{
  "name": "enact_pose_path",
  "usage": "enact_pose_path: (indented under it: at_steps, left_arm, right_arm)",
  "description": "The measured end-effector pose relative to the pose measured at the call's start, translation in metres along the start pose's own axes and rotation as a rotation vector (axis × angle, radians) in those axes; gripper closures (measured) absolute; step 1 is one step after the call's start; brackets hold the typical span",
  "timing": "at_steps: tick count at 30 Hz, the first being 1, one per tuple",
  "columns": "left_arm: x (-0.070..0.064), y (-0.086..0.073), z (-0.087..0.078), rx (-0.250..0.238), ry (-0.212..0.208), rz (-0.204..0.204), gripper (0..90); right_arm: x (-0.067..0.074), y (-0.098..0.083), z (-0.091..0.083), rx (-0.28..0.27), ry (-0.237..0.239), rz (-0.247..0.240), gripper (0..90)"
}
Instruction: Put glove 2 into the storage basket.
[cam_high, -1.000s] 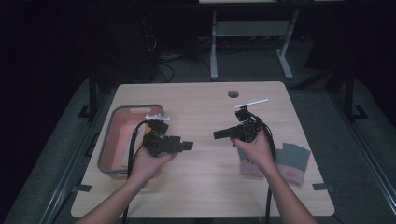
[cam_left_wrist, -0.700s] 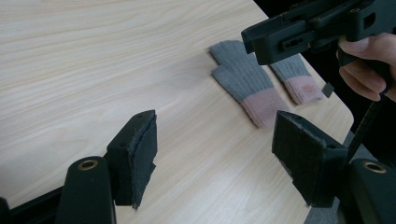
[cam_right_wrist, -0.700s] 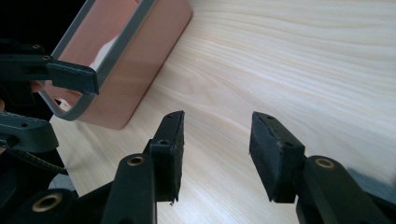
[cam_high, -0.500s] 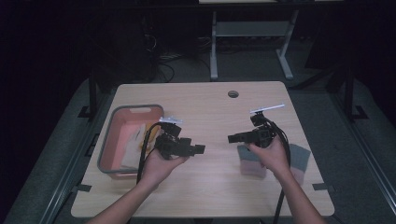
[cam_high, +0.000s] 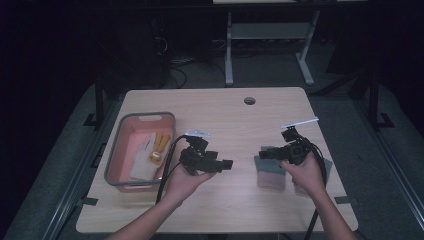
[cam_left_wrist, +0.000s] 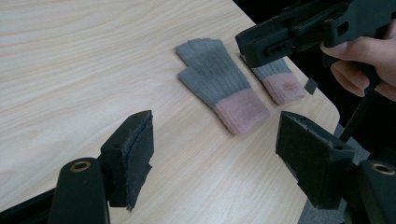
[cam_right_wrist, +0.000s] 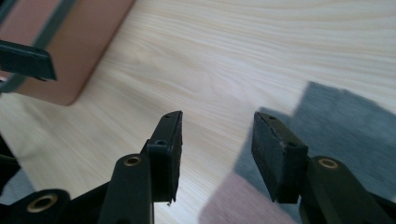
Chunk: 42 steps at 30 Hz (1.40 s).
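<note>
While two grey gloves with pink cuffs lie flat on the right part of the wooden table (cam_high: 235, 120), the nearer glove (cam_left_wrist: 219, 86) rests with its fingers pointing away from the table edge and its cuff toward it, and the second glove (cam_left_wrist: 279, 80) lies just beside it, closer to the table's right edge and partly hidden by the right gripper. From above, the nearer glove (cam_high: 270, 175) sits directly under the right gripper (cam_high: 266, 153), which hangs just over it with its jaws a moderate gap apart and nothing between them. In the right gripper view the grey fabric and pink cuff lie below and beyond the jaws. A hand (cam_high: 303, 172) grasps that gripper from behind. The left gripper (cam_high: 226, 164), held in the other hand (cam_high: 184, 181), is raised over bare wood left of the gloves, jaws spread wide and empty, pointing toward them. Well apart, at the table's left side, a pink bin (cam_high: 120, 150) with a grey rim holds a white glove (cam_high: 143, 152) and something yellow (cam_high: 159, 146) I cannot make out
</note>
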<state>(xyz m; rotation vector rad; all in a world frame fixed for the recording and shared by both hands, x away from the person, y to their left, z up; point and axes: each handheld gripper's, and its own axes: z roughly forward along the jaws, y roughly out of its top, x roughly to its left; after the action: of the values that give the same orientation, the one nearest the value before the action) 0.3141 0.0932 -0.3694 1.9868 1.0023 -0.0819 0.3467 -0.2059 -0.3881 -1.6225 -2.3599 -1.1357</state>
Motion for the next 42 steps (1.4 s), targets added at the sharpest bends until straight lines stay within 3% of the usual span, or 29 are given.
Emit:
enact_pose_path:
  at_steps: [12,16,27,39,42]
  left_arm:
    - [-0.009,-0.004,0.017,0.012,-0.022,0.02,27.3]
    - [-0.01,-0.006,0.02,0.009,-0.024,0.018,27.4]
    - [-0.015,-0.012,0.034,0.018,-0.031,0.024,27.2]
    - [-0.017,-0.014,0.033,0.009,-0.032,0.033,26.7]
    - [-0.017,-0.015,0.034,0.019,-0.034,0.039,26.4]
  right_arm:
    - [-0.018,-0.017,-0.011,0.008,-0.077,-0.004,52.5]
    - [-0.026,-0.026,-0.016,0.021,-0.118,0.005,52.6]
    - [-0.045,-0.047,-0.028,0.016,-0.169,0.056,52.9]
    - [-0.064,-0.066,-0.038,0.017,-0.247,0.076,54.0]
    - [-0.071,-0.073,-0.041,0.022,-0.288,0.081,54.4]
